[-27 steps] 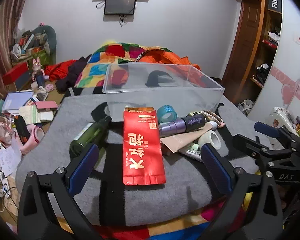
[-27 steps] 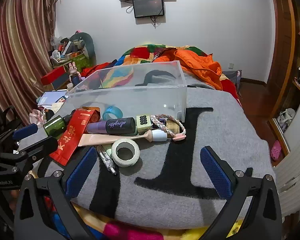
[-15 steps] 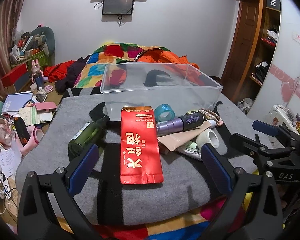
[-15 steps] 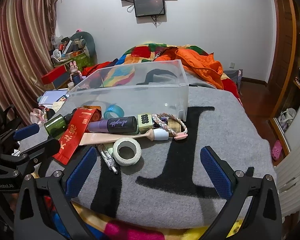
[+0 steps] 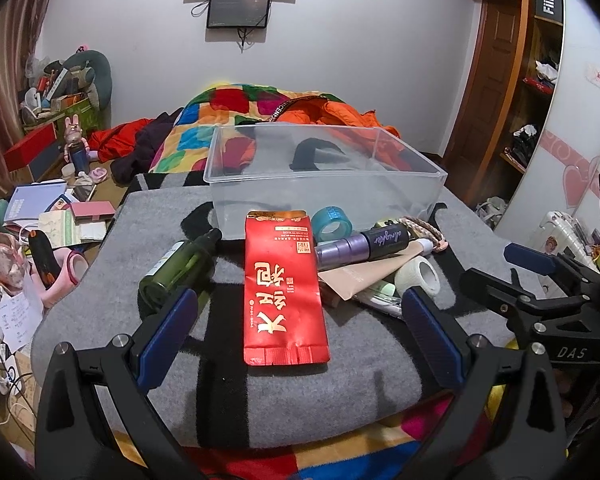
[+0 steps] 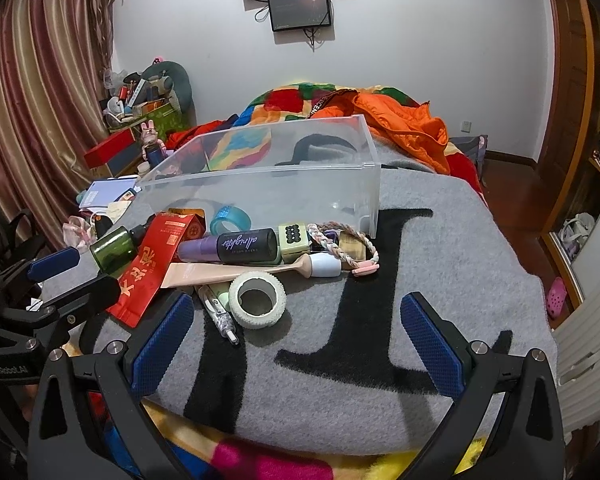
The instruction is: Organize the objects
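The red packet lies lengthwise straight ahead of the left gripper, between its wide, empty jaws, nearer than the right gripper, also wide.

The left hand-held gripper is level, its blue-padded fingers spread wide with nothing between them. The right hand-held gripper sits at its 3 o'clock, likewise level, its jaws wide apart and empty.
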Demonstrator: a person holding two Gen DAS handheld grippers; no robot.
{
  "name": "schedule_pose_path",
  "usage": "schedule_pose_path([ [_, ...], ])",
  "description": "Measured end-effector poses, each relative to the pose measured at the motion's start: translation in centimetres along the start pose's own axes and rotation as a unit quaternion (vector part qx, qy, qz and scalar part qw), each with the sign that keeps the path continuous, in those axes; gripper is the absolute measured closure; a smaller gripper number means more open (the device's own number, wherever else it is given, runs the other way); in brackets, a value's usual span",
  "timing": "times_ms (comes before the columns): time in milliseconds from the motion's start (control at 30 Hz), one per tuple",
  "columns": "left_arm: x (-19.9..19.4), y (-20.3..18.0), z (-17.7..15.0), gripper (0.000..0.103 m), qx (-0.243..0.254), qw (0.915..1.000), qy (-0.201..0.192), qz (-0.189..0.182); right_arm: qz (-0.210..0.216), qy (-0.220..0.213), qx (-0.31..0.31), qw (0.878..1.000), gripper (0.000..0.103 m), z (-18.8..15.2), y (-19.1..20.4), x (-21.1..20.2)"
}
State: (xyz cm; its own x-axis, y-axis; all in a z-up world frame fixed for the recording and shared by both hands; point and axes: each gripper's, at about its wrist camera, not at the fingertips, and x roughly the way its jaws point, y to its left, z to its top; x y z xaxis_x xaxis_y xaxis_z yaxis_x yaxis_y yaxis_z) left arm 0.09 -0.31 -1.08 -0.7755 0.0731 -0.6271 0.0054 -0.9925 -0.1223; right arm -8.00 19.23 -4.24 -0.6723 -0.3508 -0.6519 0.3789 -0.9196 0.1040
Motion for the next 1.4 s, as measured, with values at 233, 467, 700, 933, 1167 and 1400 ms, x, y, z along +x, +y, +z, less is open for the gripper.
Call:
schedule_pose_path([
  [233,0.0,0.0,0.0,0.000,0.001,1.0000,0.001,0.000,0.001,0.001,0.001,1.000,0.000,0.0,0.0,0.0],
  [467,0.1,-0.2,0.0,0.000,0.003,1.0000,0.000,0.000,0.000,0.001,0.001,1.000,0.000,-0.1,0.0,0.0],
  [700,0.1,-0.2,-0.1,0.000,0.001,1.0000,0.002,-0.002,0.000,0.000,0.001,1.000,0.000,-0.1,0.0,0.0],
  [933,0.5,-0.3,-0.2,0.000,0.003,0.9999,0.011,-0.002,-0.001,0.001,0.000,1.000,0.000,-0.2,0.0,0.0],
  [1167,0.3,0.3,-0.2,0.000,-0.001,1.0000,0.000,0.004,0.001,0.002,-0.001,1.000,0.000,-0.2,0.1,0.2],
  [1400,0.6,1.0,-0.1,0.000,0.005,1.0000,0.003,-0.002,0.012,0.013,-0.009,1.000,0.000,0.2,0.5,1.4],
])
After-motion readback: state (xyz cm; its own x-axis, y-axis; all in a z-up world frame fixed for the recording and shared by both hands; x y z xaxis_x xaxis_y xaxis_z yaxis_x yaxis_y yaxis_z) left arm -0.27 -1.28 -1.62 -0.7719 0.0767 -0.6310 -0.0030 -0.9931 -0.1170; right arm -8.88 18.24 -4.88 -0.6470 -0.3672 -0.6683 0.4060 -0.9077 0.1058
